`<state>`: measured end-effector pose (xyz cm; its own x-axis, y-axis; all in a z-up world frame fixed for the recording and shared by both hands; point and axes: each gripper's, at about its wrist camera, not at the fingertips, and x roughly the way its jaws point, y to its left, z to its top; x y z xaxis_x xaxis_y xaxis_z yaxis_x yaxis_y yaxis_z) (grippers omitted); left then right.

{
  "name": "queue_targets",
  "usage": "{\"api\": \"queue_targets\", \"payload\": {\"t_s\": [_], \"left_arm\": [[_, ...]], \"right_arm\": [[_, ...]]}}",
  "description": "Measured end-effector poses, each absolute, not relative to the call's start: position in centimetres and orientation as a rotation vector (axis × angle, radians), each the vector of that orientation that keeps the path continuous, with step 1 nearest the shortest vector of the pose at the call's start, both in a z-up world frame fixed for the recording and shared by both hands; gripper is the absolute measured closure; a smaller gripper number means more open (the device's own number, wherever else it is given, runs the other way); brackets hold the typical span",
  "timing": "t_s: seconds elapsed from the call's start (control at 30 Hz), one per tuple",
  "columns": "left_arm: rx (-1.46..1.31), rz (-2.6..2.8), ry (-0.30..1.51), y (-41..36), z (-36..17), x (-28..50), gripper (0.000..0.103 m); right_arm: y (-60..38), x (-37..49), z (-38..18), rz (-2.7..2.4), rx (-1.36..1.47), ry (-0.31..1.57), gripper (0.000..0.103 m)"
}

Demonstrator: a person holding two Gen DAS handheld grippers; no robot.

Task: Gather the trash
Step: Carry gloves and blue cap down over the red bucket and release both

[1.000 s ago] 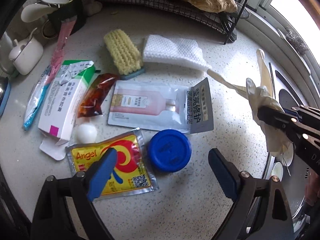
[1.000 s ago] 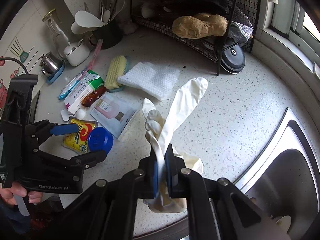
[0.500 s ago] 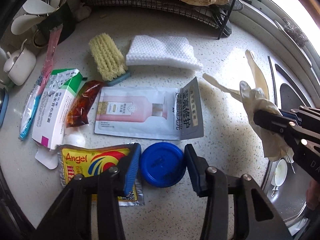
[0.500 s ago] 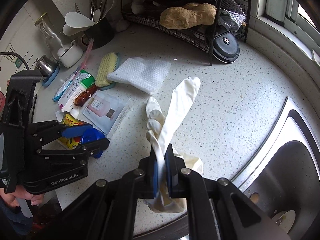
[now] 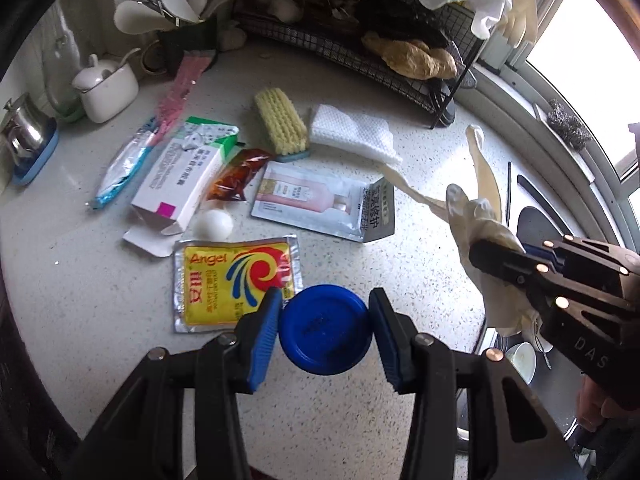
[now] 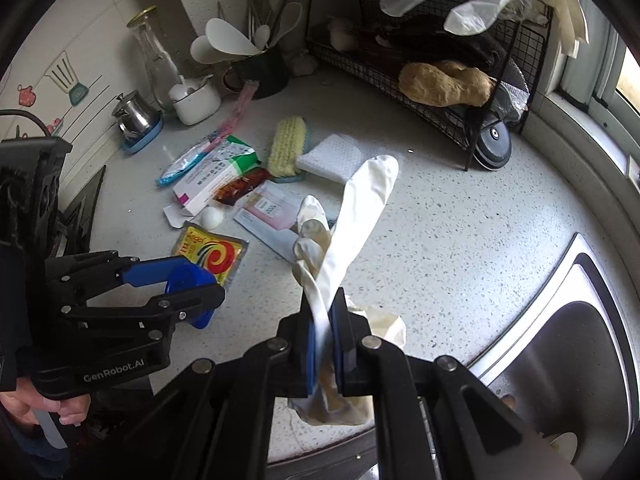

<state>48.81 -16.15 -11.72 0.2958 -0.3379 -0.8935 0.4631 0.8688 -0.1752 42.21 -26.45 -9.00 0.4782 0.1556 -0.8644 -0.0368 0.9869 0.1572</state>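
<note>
Two tools (image 5: 324,330) (image 6: 325,346), one blue lid (image 5: 324,328)

Your speckled counter (image 5: 360,420) carries, just ahead of the left tool, a yellow sachet (image 5: 236,282), an egg (image 5: 213,224) and a pink pouch (image 5: 320,200). Farther ahead lie a box (image 5: 180,178), sauce packet (image 5: 236,178), brush (image 5: 282,122), cloth (image 5: 352,134) and toothbrush pack (image 5: 124,168). A wire rack (image 5: 360,40) stands at the back.

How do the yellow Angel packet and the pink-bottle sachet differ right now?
The Angel packet is yellow and red, squarish and looks unopened. The pink-bottle sachet is pale, wider, with one grey end folded up. The packet lies nearer the left claw. Both are flat foil pouches on the counter.
</note>
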Motion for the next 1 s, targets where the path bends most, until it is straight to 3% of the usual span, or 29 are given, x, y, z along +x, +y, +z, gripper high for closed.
{"api": "queue_targets", "payload": {"t_s": [0.53, 1.0], "left_arm": [[-0.047, -0.221, 1.072, 2.7, -8.6, 35.1, 0.061], [-0.149, 0.045, 1.176, 17.7, -15.2, 17.1, 0.061]], "right_arm": [[-9.5, 34.0, -6.3, 0.444, -0.073, 1.01, 0.097], [6.7, 20.6, -12.5, 0.715, -0.187, 1.119, 0.097]]}}
